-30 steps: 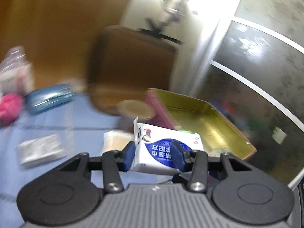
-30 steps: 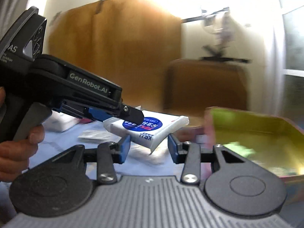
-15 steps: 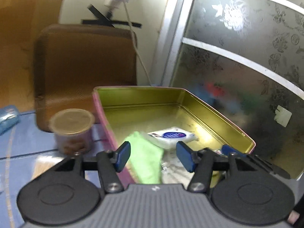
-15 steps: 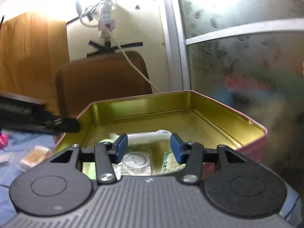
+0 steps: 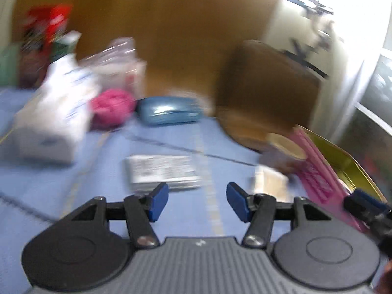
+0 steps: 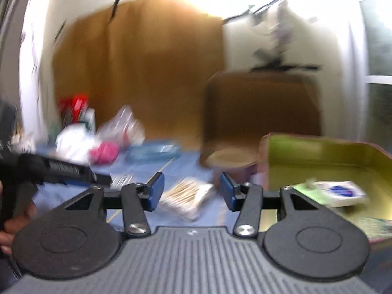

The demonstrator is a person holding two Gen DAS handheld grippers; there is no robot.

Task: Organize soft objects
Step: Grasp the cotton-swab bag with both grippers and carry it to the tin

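Note:
My left gripper (image 5: pixel 197 202) is open and empty above the blue cloth, just short of a flat white packet (image 5: pixel 163 172). My right gripper (image 6: pixel 191 191) is open and empty, with a bag of cotton swabs (image 6: pixel 187 197) lying between and beyond its fingers. The pink tin with a gold inside (image 6: pixel 318 155) stands at the right; a white and blue tissue pack (image 6: pixel 339 192) and a green cloth (image 6: pixel 310 192) lie in it. The tin's pink wall also shows in the left wrist view (image 5: pixel 318 174). Both views are blurred.
A large white tissue pack (image 5: pixel 52 120), a pink ball (image 5: pixel 112 109), a blue case (image 5: pixel 169 112) and a clear bag (image 5: pixel 117 56) lie at the back left. A brown lidded cup (image 6: pixel 231 163) stands beside the tin. A brown chair back (image 5: pixel 267 90) rises behind.
Both grippers have swung left, away from the tin and back over the blue cloth. The tissue pack the left gripper held a second ago now lies in the tin.

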